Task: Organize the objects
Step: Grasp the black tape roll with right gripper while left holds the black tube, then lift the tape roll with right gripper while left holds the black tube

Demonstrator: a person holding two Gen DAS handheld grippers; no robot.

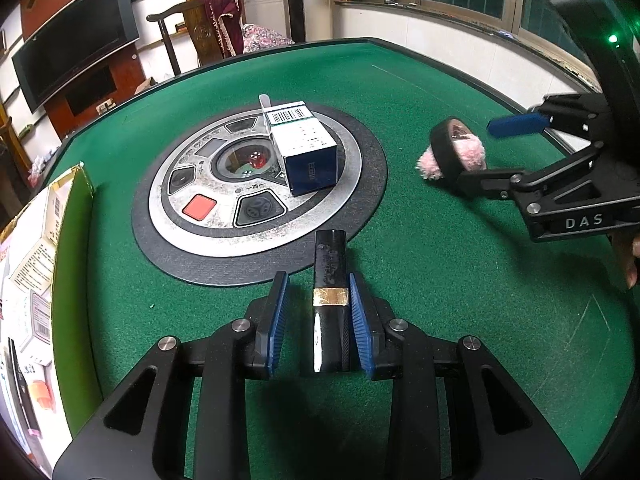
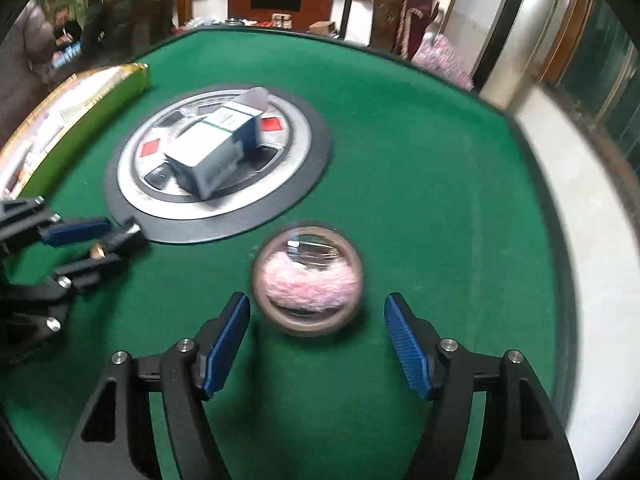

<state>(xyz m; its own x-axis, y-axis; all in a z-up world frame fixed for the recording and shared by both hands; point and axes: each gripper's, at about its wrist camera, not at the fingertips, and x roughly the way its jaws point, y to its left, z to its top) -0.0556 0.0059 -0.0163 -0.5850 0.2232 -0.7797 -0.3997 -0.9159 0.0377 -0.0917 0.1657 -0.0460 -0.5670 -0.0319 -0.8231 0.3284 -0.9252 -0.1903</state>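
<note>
Left wrist view: the left gripper (image 1: 318,320) sits low over the green felt table (image 1: 420,240) with a slim black lipstick-like tube with a gold band (image 1: 329,300) lying between its blue ribbed pads. One pad touches the tube at the gold band; the other stands clear with felt showing between, so the jaws are not clamped and the tube rests on the felt. It looks lined up lengthwise for a clean pinch. Ahead, a white and navy cardboard box (image 1: 304,148) with an open flap lies on the round silver control panel (image 1: 224,216) in the table's centre. An open green-sided carton (image 1: 68,260) holding packets waits at the left, probably the drop spot. Far right, the right gripper (image 1: 476,152) reaches around a black ring stuffed with pink fluff (image 1: 456,152).

Right wrist view, slightly blurred: the right gripper (image 2: 318,340) stands wide open and released, and the black ring with pink fluff (image 2: 308,280) lies on the felt just beyond its pads, touching neither, centred for a straight grab. The left gripper (image 2: 86,240) shows at the left edge.
</note>
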